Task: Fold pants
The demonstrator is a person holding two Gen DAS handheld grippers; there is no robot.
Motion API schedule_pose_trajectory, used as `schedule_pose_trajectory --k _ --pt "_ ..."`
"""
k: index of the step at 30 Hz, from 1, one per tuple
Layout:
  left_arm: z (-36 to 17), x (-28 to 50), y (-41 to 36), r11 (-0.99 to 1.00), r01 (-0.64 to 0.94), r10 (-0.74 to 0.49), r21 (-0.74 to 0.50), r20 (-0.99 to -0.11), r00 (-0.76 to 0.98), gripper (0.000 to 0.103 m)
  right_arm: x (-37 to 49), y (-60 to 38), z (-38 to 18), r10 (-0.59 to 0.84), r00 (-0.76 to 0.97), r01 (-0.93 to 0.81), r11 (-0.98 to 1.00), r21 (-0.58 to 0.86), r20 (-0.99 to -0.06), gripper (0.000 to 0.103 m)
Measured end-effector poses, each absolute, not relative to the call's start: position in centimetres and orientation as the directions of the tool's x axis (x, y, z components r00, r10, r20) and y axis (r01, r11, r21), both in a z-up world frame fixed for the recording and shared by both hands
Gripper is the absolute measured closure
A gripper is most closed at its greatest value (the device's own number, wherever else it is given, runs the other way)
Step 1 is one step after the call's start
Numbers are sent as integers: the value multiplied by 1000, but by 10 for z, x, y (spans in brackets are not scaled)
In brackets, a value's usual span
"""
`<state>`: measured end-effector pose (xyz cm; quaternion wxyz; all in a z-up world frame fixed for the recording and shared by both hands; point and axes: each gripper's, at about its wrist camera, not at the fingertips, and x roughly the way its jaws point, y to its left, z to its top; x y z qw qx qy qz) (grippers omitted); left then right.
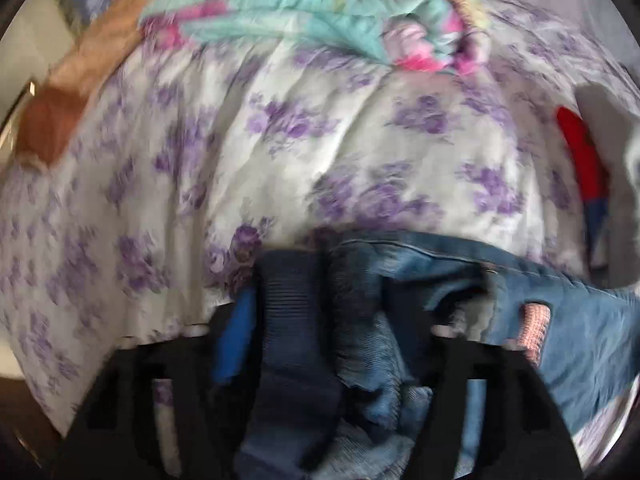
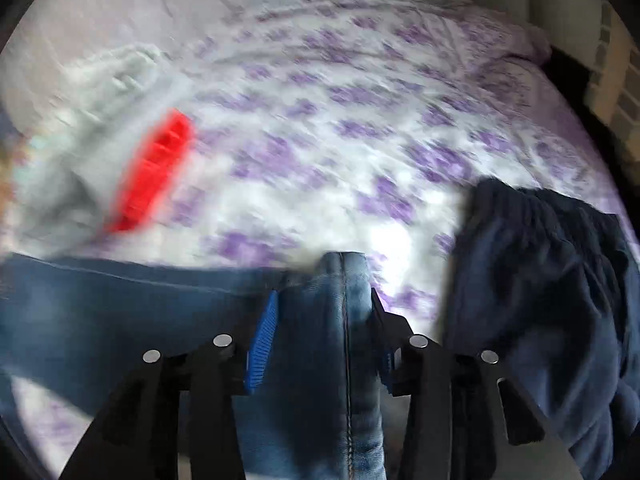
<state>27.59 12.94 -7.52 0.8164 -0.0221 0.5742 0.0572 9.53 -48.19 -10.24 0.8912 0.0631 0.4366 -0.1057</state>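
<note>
The pants are blue jeans point(image 1: 580, 320), held over a bed with a white, purple-flowered cover point(image 1: 320, 140). My left gripper point(image 1: 320, 320) is shut on a bunched part of the jeans with a frayed edge; dark cloth fills the gap between its fingers. In the right wrist view the jeans point(image 2: 100, 312) stretch away to the left. My right gripper point(image 2: 324, 320) is shut on a fold of the denim with a stitched seam running down it. Both views are blurred by motion.
A teal and pink quilt point(image 1: 320, 12) lies at the far side of the bed. A dark navy garment point(image 2: 540, 300) lies at the right. A white and red cloth point(image 2: 152, 168) lies at the left. A wall point(image 2: 612, 80) stands beyond the bed's right edge.
</note>
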Motion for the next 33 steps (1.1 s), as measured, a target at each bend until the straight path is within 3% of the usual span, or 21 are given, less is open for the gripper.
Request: schedule_pose_trajectory --k 1,3,5,7,12,19,27,28,29,30,32,33 --pt "-68 273 135 992 -121 28 -16 -935 352 32 89 -483 -96 -144 625 248 968 21 -768 51" --pt "-44 261 145 992 -112 -14 -64 -915 404 33 63 -484 -68 -169 702 251 968 19 -692 24" --pt "-18 244 154 992 -109 -12 -69 -891 454 24 38 -486 -45 -171 736 240 970 17 -655 15" --pt "11 214 168 990 -108 -22 -90 -859 512 13 5 -486 -22 -135 760 210 977 43 -635 13" --pt "26 135 193 992 -117 13 -56 -854 520 11 -82 -468 -13 0 757 106 987 124 -653 11" --pt "-6 49 213 989 -143 36 -36 -882 470 11 -196 -437 -60 97 736 70 973 218 -670 10" --pt "-66 56 176 990 -102 -47 -97 -912 407 11 -237 -423 -111 153 687 69 959 273 -710 10" --pt "-73 58 171 990 -101 -56 -103 -917 395 16 -235 -425 -119 181 673 73 948 308 -717 16" --pt "-79 60 167 987 -112 -65 -117 -919 389 38 -234 -426 -123 215 670 66 936 346 -710 63" --pt "-81 60 164 977 -115 -121 -179 -911 394 50 -231 -428 -124 241 671 61 925 375 -702 80" --pt "-73 59 159 976 -111 -125 -188 -899 420 68 -231 -435 -113 265 705 47 908 417 -657 82" --pt "-64 58 157 975 -98 -135 -198 -886 443 71 -227 -437 -104 278 718 29 904 427 -638 86"
